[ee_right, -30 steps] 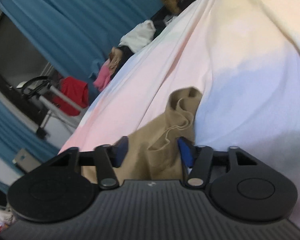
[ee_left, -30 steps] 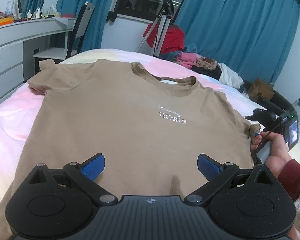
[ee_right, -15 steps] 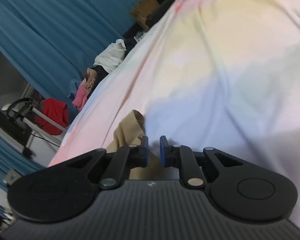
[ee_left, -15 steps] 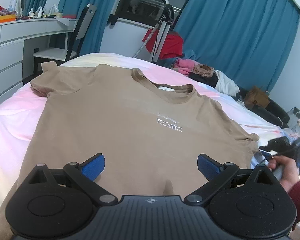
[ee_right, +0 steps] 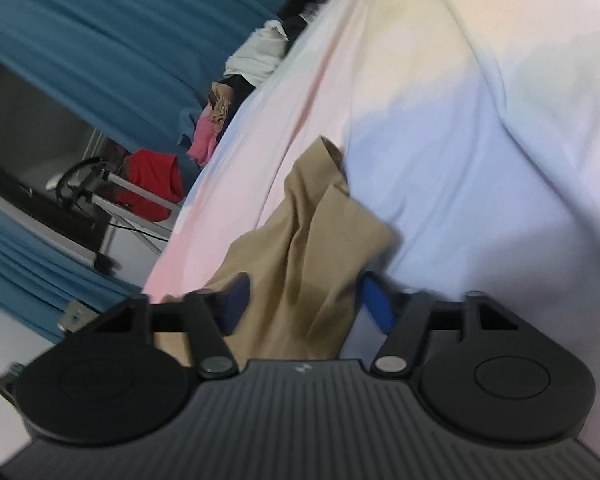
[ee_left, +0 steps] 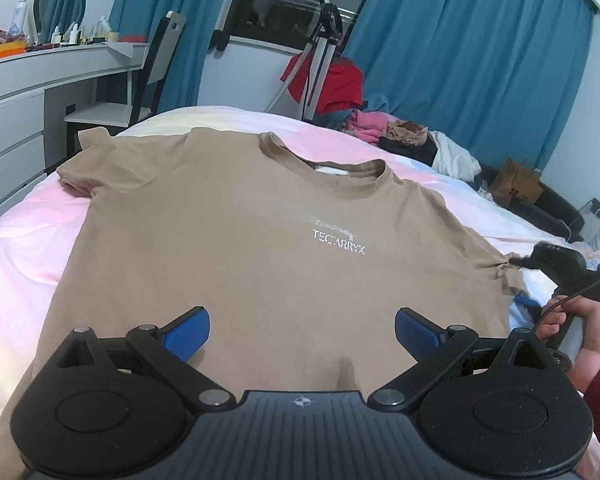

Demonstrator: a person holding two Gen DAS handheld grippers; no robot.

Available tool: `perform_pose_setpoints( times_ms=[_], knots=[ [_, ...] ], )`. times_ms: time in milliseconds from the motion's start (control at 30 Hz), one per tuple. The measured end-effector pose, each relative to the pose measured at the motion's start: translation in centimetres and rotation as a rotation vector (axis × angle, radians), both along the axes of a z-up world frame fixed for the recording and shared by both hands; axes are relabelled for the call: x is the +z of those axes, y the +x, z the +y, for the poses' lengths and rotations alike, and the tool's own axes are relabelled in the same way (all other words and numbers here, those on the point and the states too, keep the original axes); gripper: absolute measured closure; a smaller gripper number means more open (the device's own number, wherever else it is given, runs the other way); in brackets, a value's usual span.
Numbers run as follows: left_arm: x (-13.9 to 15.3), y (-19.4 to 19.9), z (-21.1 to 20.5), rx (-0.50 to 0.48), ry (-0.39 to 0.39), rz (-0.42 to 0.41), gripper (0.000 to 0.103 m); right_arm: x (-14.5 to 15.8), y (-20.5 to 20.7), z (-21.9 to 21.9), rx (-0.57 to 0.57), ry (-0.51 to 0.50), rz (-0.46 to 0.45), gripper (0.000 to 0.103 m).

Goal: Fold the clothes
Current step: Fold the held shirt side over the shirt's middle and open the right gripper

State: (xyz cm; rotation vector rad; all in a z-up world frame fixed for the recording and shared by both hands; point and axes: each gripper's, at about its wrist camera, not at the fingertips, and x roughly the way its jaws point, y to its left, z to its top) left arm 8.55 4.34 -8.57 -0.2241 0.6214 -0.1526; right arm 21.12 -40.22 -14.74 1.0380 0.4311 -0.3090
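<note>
Bed [ee_left: 28,240], T-shirt [ee_left: 236,248] below hand-held gripper [ee_left: 302,330]

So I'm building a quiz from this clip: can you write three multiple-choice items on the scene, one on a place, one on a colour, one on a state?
1. Where does the T-shirt lie?
A on the bed
B on the chair
C on the floor

2. What colour are the curtains?
A white
B blue
C red

3. How is the left claw?
A shut on the shirt
B open
C out of view

Answers: 1 A, the shirt lies spread flat on the bed sheet. 2 B, the folds behind the bed are blue. 3 B, its blue pads stand wide apart above the hem.
</note>
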Motion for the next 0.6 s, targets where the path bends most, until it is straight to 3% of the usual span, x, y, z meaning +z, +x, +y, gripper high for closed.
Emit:
perform_pose_setpoints(
  times_ms=[33, 67, 267, 400, 433, 467, 533, 600],
  knots=[
    [0.0, 0.0, 0.0, -0.001, 0.002, 0.001, 0.003, -0.1, 0.0, -0.2, -0.020, -0.003, 0.021, 0.091],
    [-0.1, 0.1, -0.1, -0.001, 0.005, 0.002, 0.003, -0.2, -0.1, -0.4, -0.041, -0.005, 0.033, 0.098],
    [-0.3, 0.1, -0.1, -0.003, 0.017, 0.008, 0.003, 1.0, -2.1, -0.9, -0.132, -0.051, 0.006, 0.099],
    [-0.2, -0.1, 0.1, -0.004, 0.016, 0.007, 0.003, 0.0, -1.6, -1.2, -0.090, 0.036, -0.031, 0.094],
    [-0.2, -0.1, 0.1, -0.005, 0.016, 0.007, 0.003, -0.5, -1.3, -1.4, -0.064, 0.071, -0.039, 0.085],
    [-0.2, -0.1, 0.0, -0.007, 0.017, 0.007, 0.003, -0.8, -1.1, -1.6, -0.050, 0.094, -0.050, 0.063],
    [-0.2, -0.1, 0.0, -0.009, 0.020, 0.008, 0.003, -1.2, -0.6, -1.6, -0.033, 0.094, -0.080, 0.038],
    [-0.3, -0.1, -0.1, -0.011, 0.025, 0.012, 0.003, -1.5, 0.0, -1.4, -0.021, 0.074, -0.113, 0.036]
  ],
)
